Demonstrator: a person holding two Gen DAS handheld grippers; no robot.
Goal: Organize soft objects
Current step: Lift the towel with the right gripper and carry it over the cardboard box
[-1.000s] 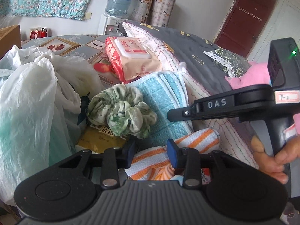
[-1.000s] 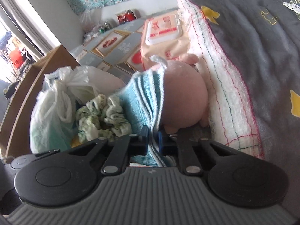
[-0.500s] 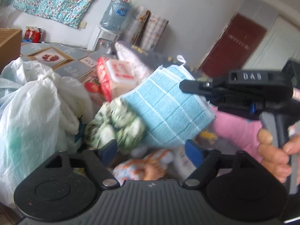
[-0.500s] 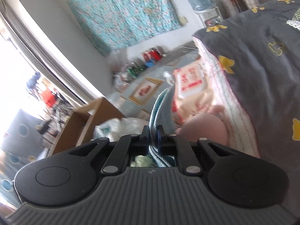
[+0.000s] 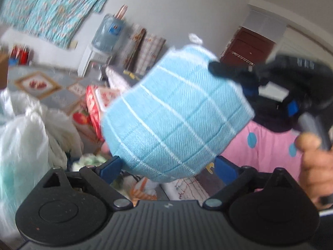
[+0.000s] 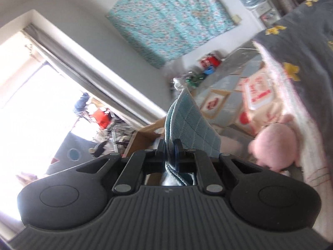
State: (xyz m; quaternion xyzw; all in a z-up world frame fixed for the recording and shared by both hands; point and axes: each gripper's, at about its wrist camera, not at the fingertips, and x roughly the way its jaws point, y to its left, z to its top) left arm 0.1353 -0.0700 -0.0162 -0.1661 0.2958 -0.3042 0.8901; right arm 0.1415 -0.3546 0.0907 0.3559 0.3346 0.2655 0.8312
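A folded light-blue towel with white grid lines hangs in the air in the left wrist view, held at its right edge by my right gripper. In the right wrist view my right gripper is shut on the blue towel. My left gripper is open and empty, its blue pads just below the towel. An orange-striped cloth and a green-white scrunched cloth lie below. A pink plush toy lies by the bed.
White plastic bags sit at the left. A wet-wipes pack lies on the patterned floor mat. A grey bed cover fills the right. A cardboard box stands beyond the towel.
My right gripper has lifted the blue towel up from the pile. My left gripper has opened wide, let go of the orange-striped cloth and risen with it.
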